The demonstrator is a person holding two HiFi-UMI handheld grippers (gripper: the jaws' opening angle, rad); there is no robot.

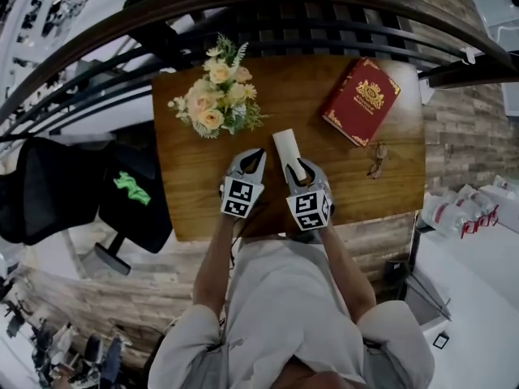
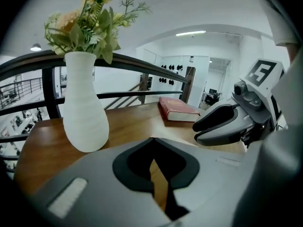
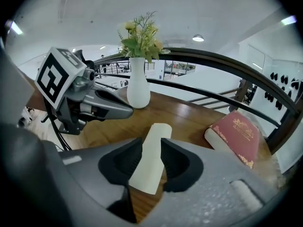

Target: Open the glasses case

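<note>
A cream glasses case (image 1: 288, 148) lies closed on the wooden table (image 1: 195, 193), pointing away from me. My right gripper (image 1: 302, 173) is at its near end. In the right gripper view the case (image 3: 150, 157) runs through the gap between the two black pads, and the right gripper (image 3: 151, 145) stands open around it; I see no pad pressing on it. My left gripper (image 1: 254, 154) hangs just left of the case, apart from it. In the left gripper view the left gripper (image 2: 152, 141) has its tips together with nothing between them.
A white vase of flowers (image 1: 217, 97) stands at the table's back left, a red book (image 1: 361, 100) at the back right, and a pair of glasses (image 1: 376, 160) near the right edge. A dark railing (image 1: 268, 6) runs behind the table. The person stands at the front edge.
</note>
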